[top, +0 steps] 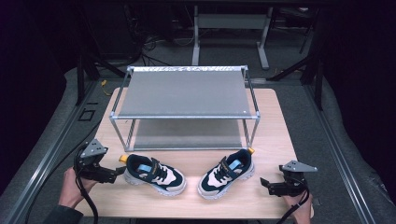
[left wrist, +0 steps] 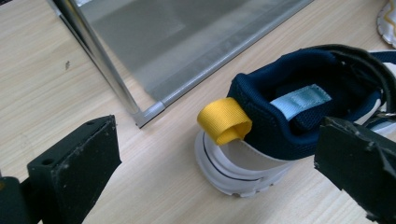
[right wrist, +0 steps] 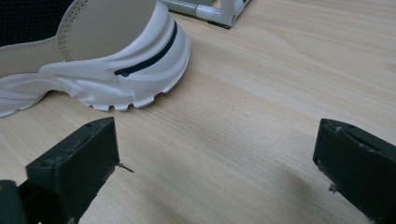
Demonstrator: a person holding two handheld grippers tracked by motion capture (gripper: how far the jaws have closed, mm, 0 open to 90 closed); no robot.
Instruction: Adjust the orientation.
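At the lower left of the high view, the left gripper (top: 117, 172) is held low over the table (top: 280, 135), its jaws spread wide with nothing gripped; at the lower right the right gripper (top: 267, 185) is held likewise, wide open and empty. In the left gripper view, the heel of the left shoe (left wrist: 280, 135), with its yellow pull loop (left wrist: 224, 121), is seen just ahead of the jaws, untouched. In the right gripper view, the white sole of the right shoe (right wrist: 107, 70) is seen at upper left, apart from the jaws. Both shoes are set side by side at lower centre, toes angled inward. Farther up, the shoe rack (top: 187, 93) is placed at the middle of the frame.
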